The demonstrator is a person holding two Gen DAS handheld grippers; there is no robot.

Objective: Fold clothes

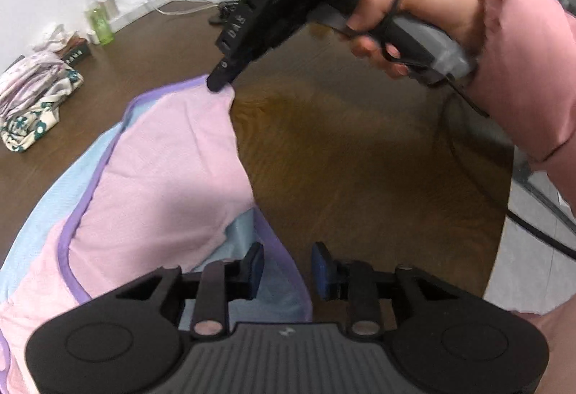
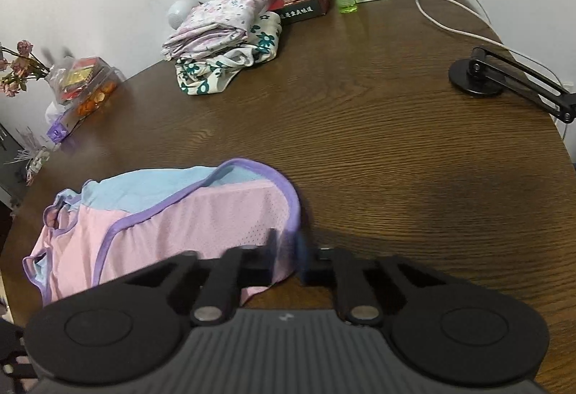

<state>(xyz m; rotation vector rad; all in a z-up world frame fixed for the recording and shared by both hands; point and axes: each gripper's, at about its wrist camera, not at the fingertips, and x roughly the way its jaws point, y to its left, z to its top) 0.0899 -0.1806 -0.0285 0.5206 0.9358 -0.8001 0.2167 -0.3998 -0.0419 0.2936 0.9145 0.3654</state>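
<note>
Garment (image 2: 201, 214), pink with purple trim, lies on the worktop (image 2: 396, 160); right gripper (image 1: 219, 84) pinches its far corner, apparently clenched, while left gripper (image 1: 286, 268) straddles the near hem, jaws parted.

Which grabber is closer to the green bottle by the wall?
Right. The right gripper pinches the pink and blue garment toward the clear green bottle; the left gripper sits open at the garment's near edge, farther away.
</note>
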